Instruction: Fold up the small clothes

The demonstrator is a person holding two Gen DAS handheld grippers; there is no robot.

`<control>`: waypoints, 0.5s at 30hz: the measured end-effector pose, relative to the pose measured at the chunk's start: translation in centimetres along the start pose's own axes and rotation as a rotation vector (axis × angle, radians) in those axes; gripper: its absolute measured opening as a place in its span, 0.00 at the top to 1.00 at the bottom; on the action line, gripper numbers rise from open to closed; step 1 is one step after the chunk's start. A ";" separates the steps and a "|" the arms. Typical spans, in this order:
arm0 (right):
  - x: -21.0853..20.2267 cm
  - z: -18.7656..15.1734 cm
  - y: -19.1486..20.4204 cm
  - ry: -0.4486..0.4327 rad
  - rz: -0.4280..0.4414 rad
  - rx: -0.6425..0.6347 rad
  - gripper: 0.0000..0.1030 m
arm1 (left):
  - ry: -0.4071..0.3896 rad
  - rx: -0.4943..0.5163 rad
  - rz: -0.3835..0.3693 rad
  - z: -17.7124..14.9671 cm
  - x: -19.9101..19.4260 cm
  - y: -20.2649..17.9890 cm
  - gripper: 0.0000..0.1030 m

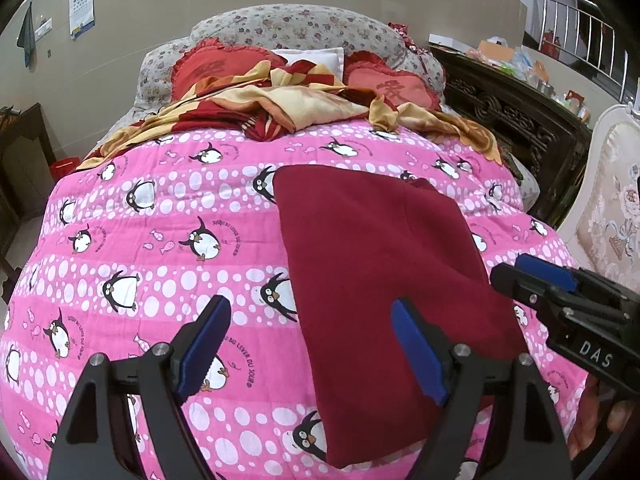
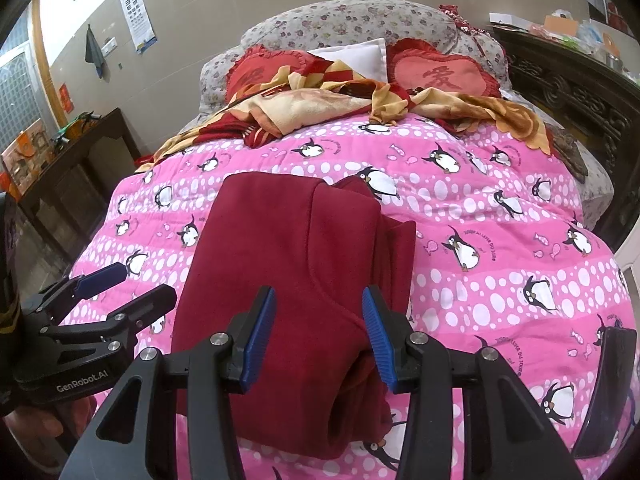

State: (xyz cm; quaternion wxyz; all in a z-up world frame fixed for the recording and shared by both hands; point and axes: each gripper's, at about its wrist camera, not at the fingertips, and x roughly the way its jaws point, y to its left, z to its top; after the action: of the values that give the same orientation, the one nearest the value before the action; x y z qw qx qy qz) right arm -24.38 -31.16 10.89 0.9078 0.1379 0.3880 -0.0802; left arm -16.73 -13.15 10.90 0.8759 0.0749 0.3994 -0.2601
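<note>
The right hand-held gripper hovers with jaws apart over the near end of the dark red fleece garment, folded lengthwise on the pink penguin-print quilt near the bed's foot edge. The left hand-held gripper, also spread, waits beside it. Best pinch both near corners, catching all layers, then carry them evenly toward the far end.

Your left tool is a black plastic frame with triangular cut-outs in its arms, round silver screws at the pivots, and two fingers faced with ribbed blue pads. Your right tool is built the same way: black arms, silver screws, blue ribbed pads. Seen from the other camera, its body carries white "DAS" lettering, and the left one reads "GenRobot.AI". Bare skin of your fingers shows under the right tool's grip.
</note>
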 end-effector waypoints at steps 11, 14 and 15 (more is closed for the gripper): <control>0.2 -0.2 0.0 0.003 0.000 0.002 0.58 | 0.002 0.009 -0.001 -0.2 0.1 -0.2 0.17; 0.3 -0.3 0.1 0.004 -0.001 0.003 0.58 | 0.002 0.007 0.000 -0.1 0.1 -0.2 0.17; 0.3 -0.3 0.1 0.004 0.000 0.003 0.58 | 0.002 0.007 0.000 -0.1 0.1 -0.2 0.17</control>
State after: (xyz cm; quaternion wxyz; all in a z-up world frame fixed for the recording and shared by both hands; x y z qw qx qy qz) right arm -24.38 -30.98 10.48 0.9068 0.1394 0.3896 -0.0802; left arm -16.89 -13.32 10.75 0.8752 0.0785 0.3995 -0.2615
